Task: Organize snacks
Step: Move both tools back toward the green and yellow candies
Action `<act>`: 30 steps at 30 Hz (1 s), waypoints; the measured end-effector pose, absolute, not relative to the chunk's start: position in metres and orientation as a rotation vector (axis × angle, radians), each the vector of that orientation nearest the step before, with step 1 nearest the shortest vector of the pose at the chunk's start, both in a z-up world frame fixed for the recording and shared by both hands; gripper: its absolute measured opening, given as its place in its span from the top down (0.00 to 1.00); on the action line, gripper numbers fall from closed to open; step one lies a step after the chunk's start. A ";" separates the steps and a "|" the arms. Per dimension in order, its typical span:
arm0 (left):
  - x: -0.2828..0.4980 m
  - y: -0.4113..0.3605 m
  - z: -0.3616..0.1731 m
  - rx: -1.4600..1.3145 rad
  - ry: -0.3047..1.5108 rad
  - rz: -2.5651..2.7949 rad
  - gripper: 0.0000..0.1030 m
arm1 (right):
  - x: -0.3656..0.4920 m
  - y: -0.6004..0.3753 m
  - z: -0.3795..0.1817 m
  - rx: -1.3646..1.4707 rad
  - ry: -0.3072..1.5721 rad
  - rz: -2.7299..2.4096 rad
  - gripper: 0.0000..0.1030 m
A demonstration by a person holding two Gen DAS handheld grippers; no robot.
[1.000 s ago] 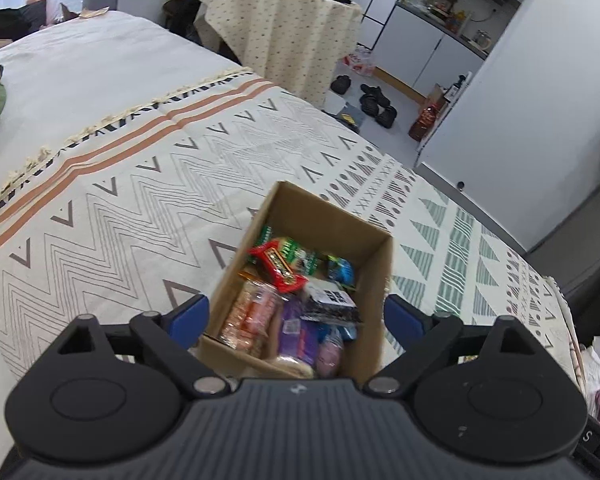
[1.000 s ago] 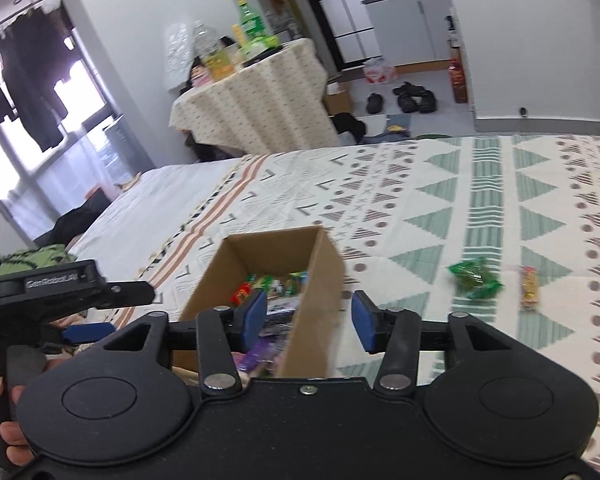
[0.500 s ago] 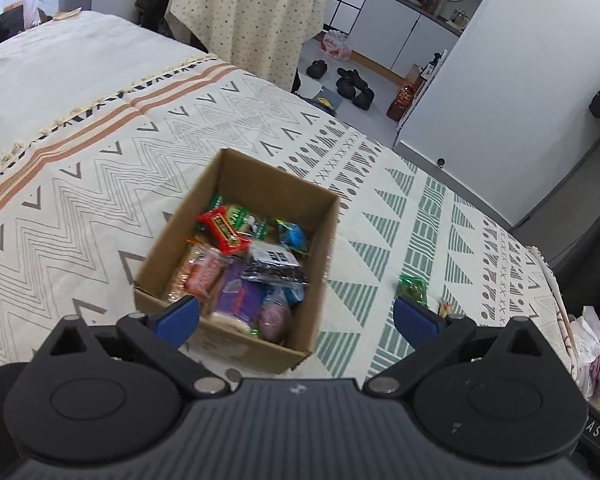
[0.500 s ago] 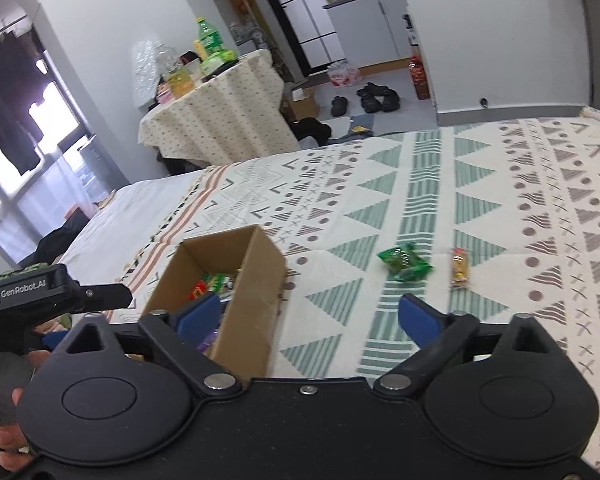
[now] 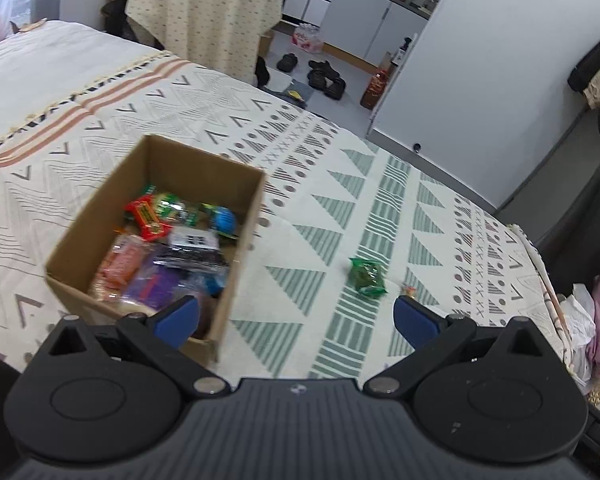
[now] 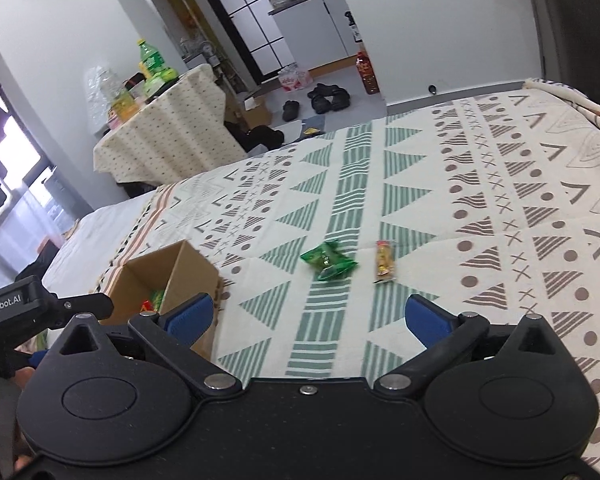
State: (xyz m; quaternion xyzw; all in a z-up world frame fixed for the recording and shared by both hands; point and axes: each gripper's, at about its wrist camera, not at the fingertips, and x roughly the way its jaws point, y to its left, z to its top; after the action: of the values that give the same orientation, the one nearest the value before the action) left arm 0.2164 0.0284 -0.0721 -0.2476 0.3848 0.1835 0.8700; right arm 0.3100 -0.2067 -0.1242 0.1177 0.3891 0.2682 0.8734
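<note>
A brown cardboard box [image 5: 100, 204] holding several wrapped snacks stands on the patterned bedspread [image 5: 320, 216]; it also shows in the right wrist view [image 6: 188, 268]. A green snack packet [image 5: 366, 276] lies on the bedspread to the right of the box, with a small yellow snack bar [image 5: 409, 290] beside it. In the right wrist view the green packet [image 6: 328, 261] and the yellow bar [image 6: 385, 267] lie ahead of my right gripper [image 6: 308, 316], which is open and empty. My left gripper [image 5: 296, 316] is open and empty, beside the box's right corner.
A table with a dotted cloth [image 6: 168, 140] carries bottles beyond the bed. Shoes [image 5: 324, 78] lie on the floor by white cabinets [image 5: 364, 20]. The bed's right edge [image 5: 540, 272] drops to clothes and bags. The left gripper body [image 6: 20, 308] sits left of the box.
Both grippers have swung right, away from the box and toward the loose snacks. My right gripper's jaws have opened wide. The box has not moved.
</note>
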 end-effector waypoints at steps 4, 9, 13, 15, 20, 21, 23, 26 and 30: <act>0.233 0.015 -0.080 -0.504 0.851 0.356 0.00 | 0.318 -0.219 -0.129 0.270 0.812 0.538 0.00; 0.250 0.005 -0.090 -0.497 0.869 0.349 0.00 | 0.330 -0.229 -0.136 0.301 0.826 0.514 0.00; 0.267 -0.001 -0.099 -0.492 0.877 0.337 0.00 | 0.340 -0.232 -0.143 0.296 0.840 0.488 0.00; 0.275 -0.002 -0.104 -0.498 0.879 0.329 0.01 | 0.345 -0.233 -0.147 0.301 0.846 0.493 0.00; 0.295 -0.003 -0.119 -0.509 0.880 0.307 0.03 | 0.357 -0.234 -0.155 0.300 0.837 0.487 0.04; 0.298 -0.003 -0.123 -0.514 0.879 0.305 0.03 | 0.359 -0.233 -0.157 0.296 0.840 0.482 0.08; 0.306 -0.003 -0.128 -0.514 0.877 0.303 0.03 | 0.364 -0.230 -0.162 0.291 0.849 0.477 0.15; 0.318 -0.002 -0.139 -0.517 0.882 0.297 0.08 | 0.372 -0.227 -0.170 0.290 0.868 0.473 0.20; 0.334 0.001 -0.154 -0.531 0.899 0.288 0.16 | 0.383 -0.222 -0.181 0.291 0.887 0.453 0.28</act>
State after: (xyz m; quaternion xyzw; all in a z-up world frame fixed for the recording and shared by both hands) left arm 0.3345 0.0009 -0.1539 -0.2527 0.4279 0.1373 0.8569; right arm 0.3829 -0.2221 -0.1807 0.1392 0.4240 0.2163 0.8684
